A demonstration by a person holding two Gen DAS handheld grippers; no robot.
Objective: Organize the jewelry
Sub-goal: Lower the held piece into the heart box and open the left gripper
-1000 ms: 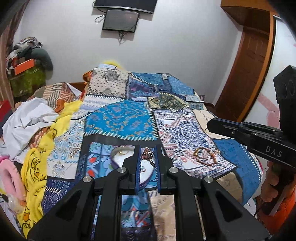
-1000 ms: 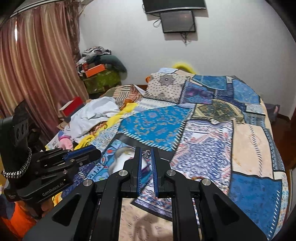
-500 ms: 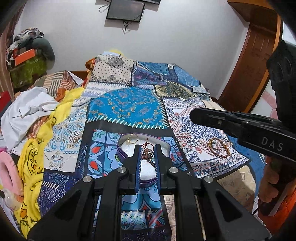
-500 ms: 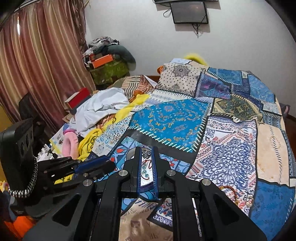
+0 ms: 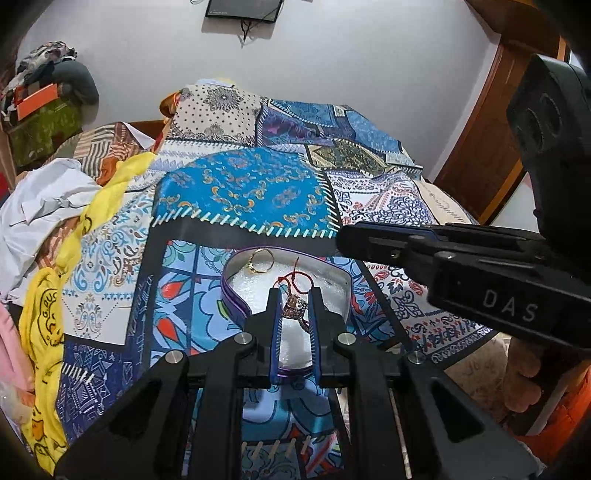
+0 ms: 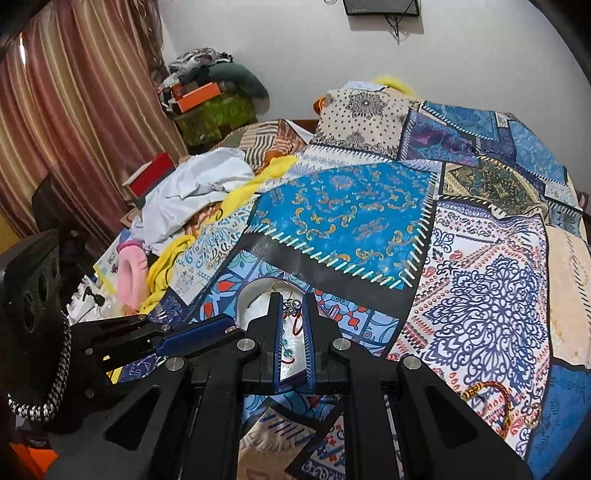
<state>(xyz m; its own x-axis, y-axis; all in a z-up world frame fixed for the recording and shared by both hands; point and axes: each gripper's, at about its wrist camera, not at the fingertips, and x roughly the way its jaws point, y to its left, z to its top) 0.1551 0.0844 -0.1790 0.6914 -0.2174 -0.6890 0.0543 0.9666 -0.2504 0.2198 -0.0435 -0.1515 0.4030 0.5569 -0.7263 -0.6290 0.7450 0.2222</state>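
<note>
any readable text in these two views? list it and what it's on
"DAS": white letters on the side of the right gripper, seen in the left wrist view.
Black print on the yellow cloth: curved lettering, partly folded, not readable for certain.
Wall screen: no legible text.
Orange box on the pile by the curtain: no legible marking.

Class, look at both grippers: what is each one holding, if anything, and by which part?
The left gripper pinches a ring by its stone-set head. The right gripper grips small metal jewelry with a red thread; which part cannot be told.
</note>
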